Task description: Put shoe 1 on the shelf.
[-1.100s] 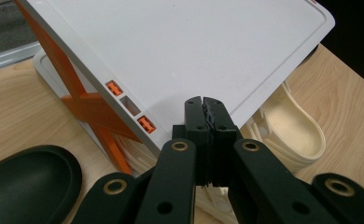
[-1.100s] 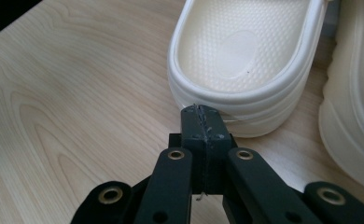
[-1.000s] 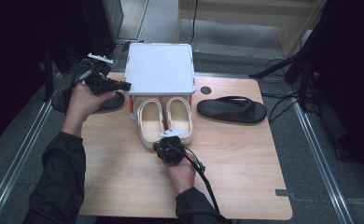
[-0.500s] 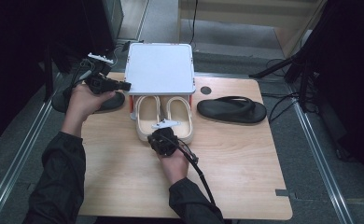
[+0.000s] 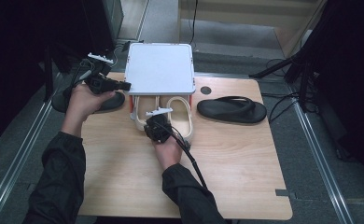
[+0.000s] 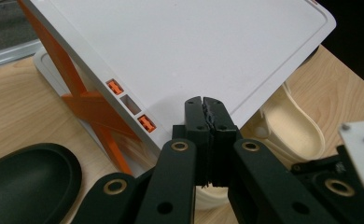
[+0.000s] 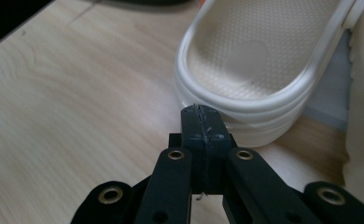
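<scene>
At the table's middle, two cream slippers (image 5: 171,116) with ribbed soles lie half under the white rack (image 5: 160,67). The right gripper (image 7: 199,122), jaws closed, touches one heel. At three o'clock lies a black sandal (image 5: 231,109); at nine, the left gripper (image 6: 207,116), closed on nothing.

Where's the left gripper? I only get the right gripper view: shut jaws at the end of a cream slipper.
Observer: In the high view the left gripper is at the table's far left edge, beside a white rack, with that hand above a black shoe.
Operator: Are its jaws open?
Observer: No. The left gripper view shows them shut on nothing, pointing at the rack's white top.
Operator: Any other shoes?
Observer: A second cream slipper lies beside yours, both with their far ends under the rack. A black flip-flop lies to the right of the rack.
</scene>
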`<state>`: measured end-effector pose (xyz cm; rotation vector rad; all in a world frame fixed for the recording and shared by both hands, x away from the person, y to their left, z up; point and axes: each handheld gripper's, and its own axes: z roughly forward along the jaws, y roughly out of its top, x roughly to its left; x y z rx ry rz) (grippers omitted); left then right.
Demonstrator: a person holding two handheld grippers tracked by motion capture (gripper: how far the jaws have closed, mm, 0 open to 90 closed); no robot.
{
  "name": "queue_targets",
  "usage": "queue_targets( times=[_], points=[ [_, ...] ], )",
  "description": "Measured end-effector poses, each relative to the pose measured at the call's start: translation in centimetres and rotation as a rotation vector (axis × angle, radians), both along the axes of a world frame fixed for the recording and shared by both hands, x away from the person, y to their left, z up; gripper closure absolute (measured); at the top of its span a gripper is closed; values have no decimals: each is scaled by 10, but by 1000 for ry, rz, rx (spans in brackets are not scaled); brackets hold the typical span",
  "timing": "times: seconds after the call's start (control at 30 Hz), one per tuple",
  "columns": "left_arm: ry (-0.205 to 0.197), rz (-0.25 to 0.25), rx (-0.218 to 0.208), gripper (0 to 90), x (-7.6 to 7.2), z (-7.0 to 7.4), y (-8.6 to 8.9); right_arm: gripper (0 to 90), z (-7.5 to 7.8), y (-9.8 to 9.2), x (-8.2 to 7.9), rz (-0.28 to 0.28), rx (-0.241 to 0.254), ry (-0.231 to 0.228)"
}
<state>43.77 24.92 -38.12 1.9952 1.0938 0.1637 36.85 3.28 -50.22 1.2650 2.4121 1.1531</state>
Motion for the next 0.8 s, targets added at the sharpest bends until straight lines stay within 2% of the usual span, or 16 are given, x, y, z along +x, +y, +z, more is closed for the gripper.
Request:
queue_targets(
  times=[0.03,0.07,0.1,0.13,0.17,0.27,0.37,0.5,0.67,0.8],
  points=[
    [0,1,1,898,0,0,0,900,0,2,3,5,-11,-15],
    [-1,3,3,898,0,0,0,900,0,4,7,-4,-17,-12],
    [1,1,0,898,0,0,0,900,0,4,10,-1,4,-5],
    [0,1,0,898,0,0,0,900,1,6,13,-26,-1,-7],
    [1,2,0,898,0,0,0,900,1,7,17,-26,-1,-11],
    [0,2,1,898,0,0,0,900,0,8,26,-51,27,9],
    [0,1,-1,898,0,0,0,900,0,12,35,-75,18,13],
    [0,2,-7,898,0,0,1,900,-3,14,41,-85,68,42],
    [-2,1,-2,898,0,0,1,900,-3,22,39,-70,20,-5],
    [-1,1,-7,898,0,0,1,900,0,20,35,-61,3,-10]
  ],
)
